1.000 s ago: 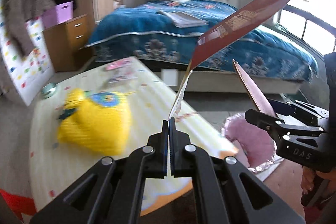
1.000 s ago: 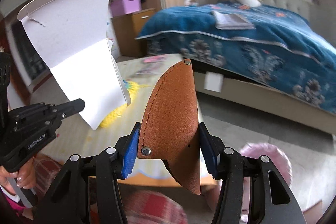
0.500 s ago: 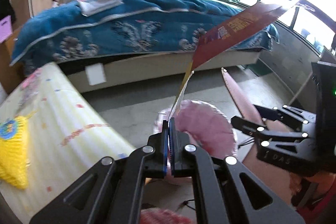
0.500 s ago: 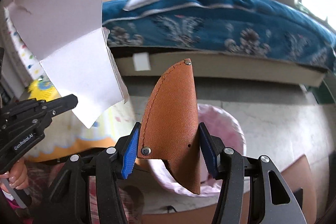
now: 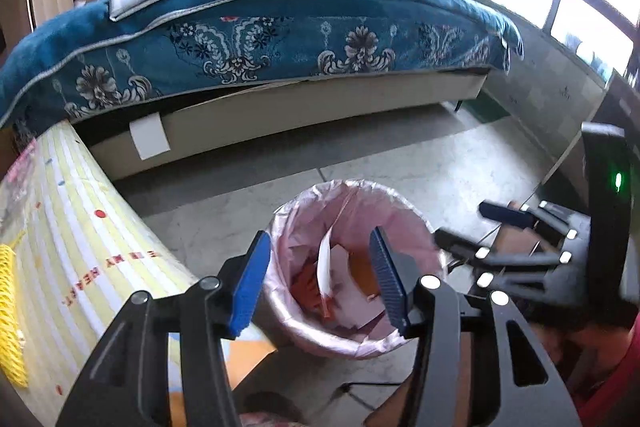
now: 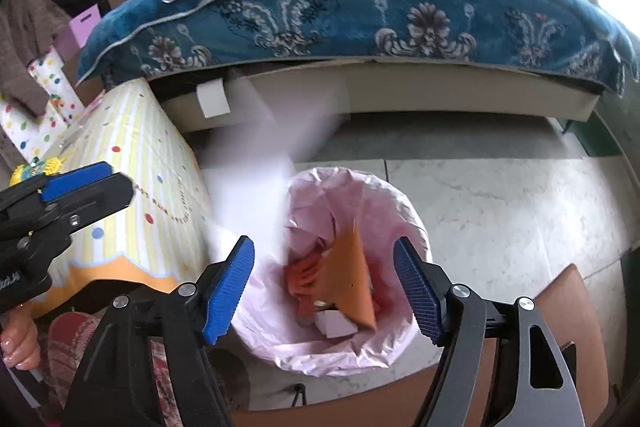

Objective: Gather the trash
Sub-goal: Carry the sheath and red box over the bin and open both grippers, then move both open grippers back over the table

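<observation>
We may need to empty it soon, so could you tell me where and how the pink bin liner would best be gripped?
Grip the pink bin liner at its far rim, coming down from above: there the film stands up in loose folds a finger pair can pinch, probably without touching the trash inside.

Your left wrist camera looks steeply down, close over the pink-lined bin, bed far behind. Your right wrist camera faces likewise from the bin's right. Both share bin, bed, table edge.
</observation>
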`<state>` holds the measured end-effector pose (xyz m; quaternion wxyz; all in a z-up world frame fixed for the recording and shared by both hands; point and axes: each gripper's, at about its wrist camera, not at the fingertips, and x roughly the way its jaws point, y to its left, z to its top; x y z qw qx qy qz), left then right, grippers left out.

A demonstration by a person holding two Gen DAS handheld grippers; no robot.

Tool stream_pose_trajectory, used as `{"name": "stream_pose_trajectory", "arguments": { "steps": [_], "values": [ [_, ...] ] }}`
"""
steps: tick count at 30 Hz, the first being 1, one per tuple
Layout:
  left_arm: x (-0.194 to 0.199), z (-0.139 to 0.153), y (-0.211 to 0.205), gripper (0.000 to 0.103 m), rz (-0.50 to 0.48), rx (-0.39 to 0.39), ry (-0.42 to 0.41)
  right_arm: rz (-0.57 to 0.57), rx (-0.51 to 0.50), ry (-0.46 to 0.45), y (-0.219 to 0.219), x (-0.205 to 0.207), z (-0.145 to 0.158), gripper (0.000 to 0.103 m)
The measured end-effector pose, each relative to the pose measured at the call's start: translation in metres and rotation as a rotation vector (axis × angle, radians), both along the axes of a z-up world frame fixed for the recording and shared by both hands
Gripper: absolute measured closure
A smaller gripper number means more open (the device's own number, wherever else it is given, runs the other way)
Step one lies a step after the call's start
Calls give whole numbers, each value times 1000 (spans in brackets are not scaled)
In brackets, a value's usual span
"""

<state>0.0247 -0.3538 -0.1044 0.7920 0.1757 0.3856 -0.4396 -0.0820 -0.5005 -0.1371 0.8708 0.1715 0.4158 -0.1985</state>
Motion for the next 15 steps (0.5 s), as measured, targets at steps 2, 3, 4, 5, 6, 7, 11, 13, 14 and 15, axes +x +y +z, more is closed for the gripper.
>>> {"name": "stream_pose_trajectory", "arguments": {
  "steps": [2,3,4,5,6,7,11,13,14,15],
  "values": [
    [-2,3,9,51,9,5,-19,-23,13,2,-2,-9,1,31],
    [-2,5,16,51,20,6,-25,-26,17,-1,-2,-8,1,31],
    [-2,7,20,50,28,7,-32,-28,25,-8,0,-11,3,31],
    [-3,10,26,49,41,7,-46,-25,27,-13,2,-11,5,31],
    [-4,14,34,49,58,7,-64,-21,26,-16,4,-9,6,31],
    [-5,17,39,48,68,6,-75,-9,22,-24,10,-9,10,31],
    [-5,32,73,43,136,-7,-132,34,13,-47,16,-4,13,31],
    [-6,39,94,41,177,-13,-157,81,8,-59,33,2,19,31],
    [-5,41,102,40,196,-14,-166,106,5,-61,41,5,22,31],
    [-4,44,111,40,213,-14,-174,116,3,-61,48,9,25,31]
  ]
}}
